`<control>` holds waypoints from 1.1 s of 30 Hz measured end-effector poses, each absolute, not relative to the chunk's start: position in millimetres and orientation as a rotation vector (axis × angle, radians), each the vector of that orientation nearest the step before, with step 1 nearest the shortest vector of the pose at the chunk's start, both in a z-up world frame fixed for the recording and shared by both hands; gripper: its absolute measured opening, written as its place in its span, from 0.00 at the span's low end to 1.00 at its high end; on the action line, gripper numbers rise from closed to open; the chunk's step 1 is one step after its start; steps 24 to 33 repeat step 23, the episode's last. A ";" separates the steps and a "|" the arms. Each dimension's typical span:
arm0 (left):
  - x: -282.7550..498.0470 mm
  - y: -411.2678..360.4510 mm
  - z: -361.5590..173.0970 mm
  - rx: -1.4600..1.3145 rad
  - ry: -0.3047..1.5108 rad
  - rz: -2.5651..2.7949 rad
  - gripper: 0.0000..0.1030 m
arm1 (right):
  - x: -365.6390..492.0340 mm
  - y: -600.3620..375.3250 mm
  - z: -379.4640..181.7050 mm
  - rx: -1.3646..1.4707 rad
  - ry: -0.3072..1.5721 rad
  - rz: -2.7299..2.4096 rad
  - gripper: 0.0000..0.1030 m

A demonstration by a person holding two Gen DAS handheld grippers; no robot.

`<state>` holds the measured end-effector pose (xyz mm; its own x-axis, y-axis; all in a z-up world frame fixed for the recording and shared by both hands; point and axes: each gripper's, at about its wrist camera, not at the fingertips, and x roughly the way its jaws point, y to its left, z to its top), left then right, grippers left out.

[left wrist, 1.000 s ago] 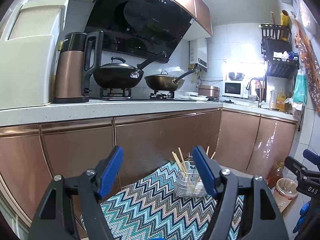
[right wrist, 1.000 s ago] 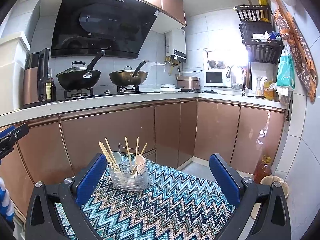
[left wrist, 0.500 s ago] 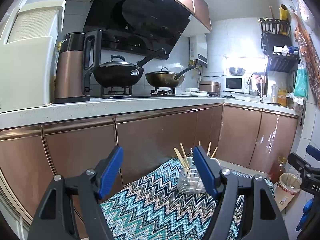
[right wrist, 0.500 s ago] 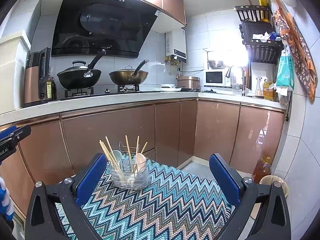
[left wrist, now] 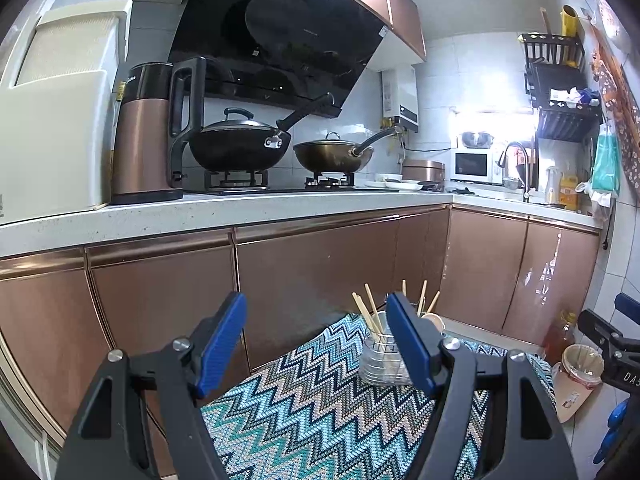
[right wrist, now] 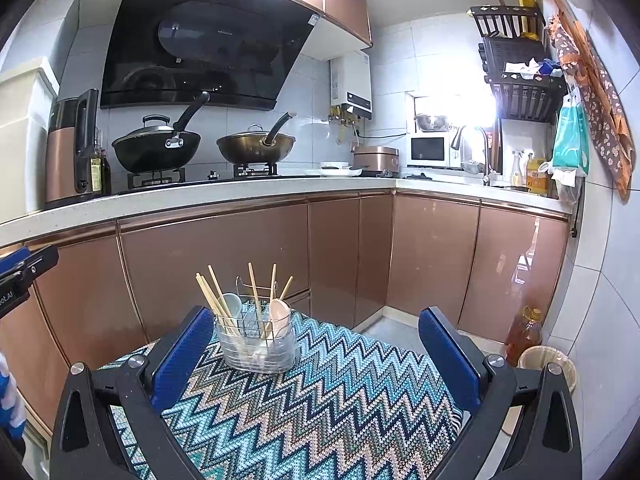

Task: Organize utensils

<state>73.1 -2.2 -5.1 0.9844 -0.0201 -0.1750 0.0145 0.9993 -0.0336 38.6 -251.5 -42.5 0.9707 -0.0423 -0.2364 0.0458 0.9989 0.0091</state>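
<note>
A wire utensil holder point(right wrist: 258, 342) stands at the far end of a zigzag-patterned cloth point(right wrist: 320, 400). Several wooden chopsticks point(right wrist: 214, 298) and two spoons point(right wrist: 279, 314) stand upright in it. In the left wrist view the holder point(left wrist: 380, 358) is partly hidden behind the right finger. My left gripper point(left wrist: 316, 344) is open and empty, held above the cloth short of the holder. My right gripper point(right wrist: 316, 354) is open wide and empty, above the cloth, with the holder just beyond its left finger.
Copper cabinet fronts point(right wrist: 224, 264) stand right behind the cloth. The counter above holds two woks point(right wrist: 160, 148), a kettle point(left wrist: 148, 136) and a microwave point(right wrist: 430, 150). An oil bottle point(right wrist: 524, 334) and a small bin point(right wrist: 548, 366) stand on the floor at right.
The left gripper has tilted up and drifted slightly, so the holder sits higher between its fingers. The right gripper has barely moved. Both stay open and empty.
</note>
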 end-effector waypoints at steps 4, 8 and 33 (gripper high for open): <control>73.5 -1.5 -5.6 -0.027 0.172 -0.015 0.69 | 38.9 -252.0 -42.9 0.015 0.240 -0.045 1.00; 73.9 -1.4 -7.1 -0.025 0.177 -0.014 0.69 | 38.9 -252.8 -43.1 0.016 0.240 -0.045 1.00; 74.4 0.4 -5.1 -0.030 0.184 -0.017 0.69 | 38.8 -253.9 -43.0 0.008 0.246 -0.060 1.00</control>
